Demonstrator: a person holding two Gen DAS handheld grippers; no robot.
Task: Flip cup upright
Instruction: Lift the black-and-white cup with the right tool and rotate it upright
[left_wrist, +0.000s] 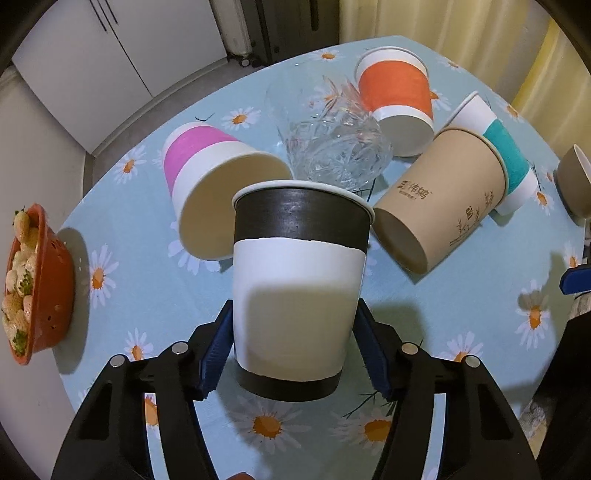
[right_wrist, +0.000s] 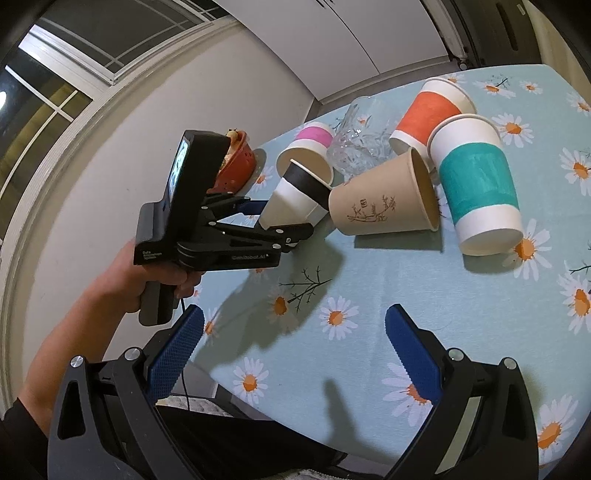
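black-banded cup: held low by the left tool, above the counter

black-banded cup is a thin paper cup, so i judge it light, easily crushed and a bit slick on the white wall. the stiffest zone for a hold is low on the body near the base ring, and that is where i have it. the left hand-held gripper is closed to the cup's width, blue pads pressing either side of the lower wall. from the right wrist view the cup is tilted, rim up and away, clear of the counter as far as i can tell. its rim sits just beside the pink cup and the kraft cup, both lying on their sides. i judge the flip partway done: level it, then set it down.

right hand-held gripper is spread wide and holds nothing, hovering over bare cloth, well apart from the teal cup.
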